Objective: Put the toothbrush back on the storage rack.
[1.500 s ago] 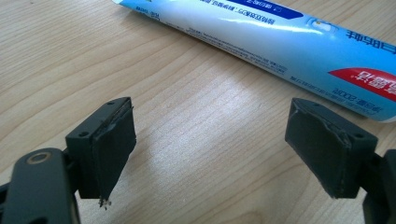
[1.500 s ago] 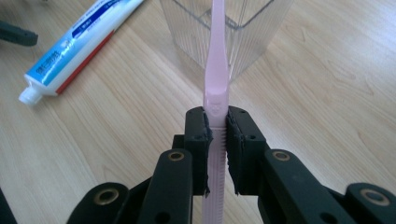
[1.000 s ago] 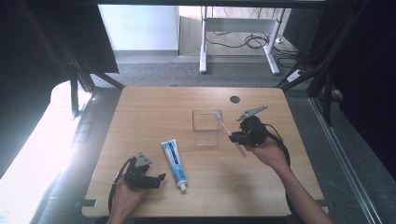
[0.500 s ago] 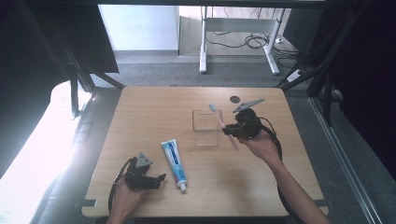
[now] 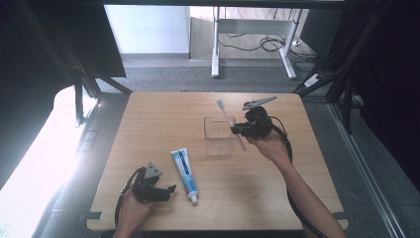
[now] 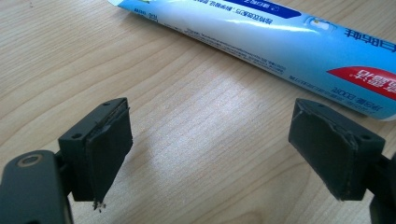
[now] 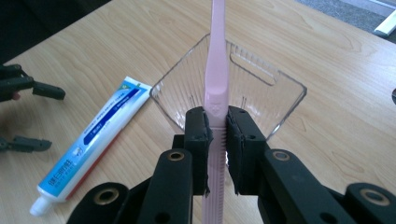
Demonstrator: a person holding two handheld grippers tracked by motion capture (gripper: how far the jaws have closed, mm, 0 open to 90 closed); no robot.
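Note:
My right gripper is shut on a pink toothbrush, held above the table at the right rim of a clear plastic box. The brush head points up and away over the box. A blue and white toothpaste tube lies flat near the front of the table, cap toward the person. My left gripper rests on the table just left of the tube, jaws wide apart with only bare wood between them.
The wooden table has a dark round hole at its far right. A metal desk frame and cables stand on the floor beyond. Dark frame struts flank both sides.
The right hand has carried the toothbrush up and away, toward the far side of the box, with the brush head rising over it. The left hand and the tube stayed put.

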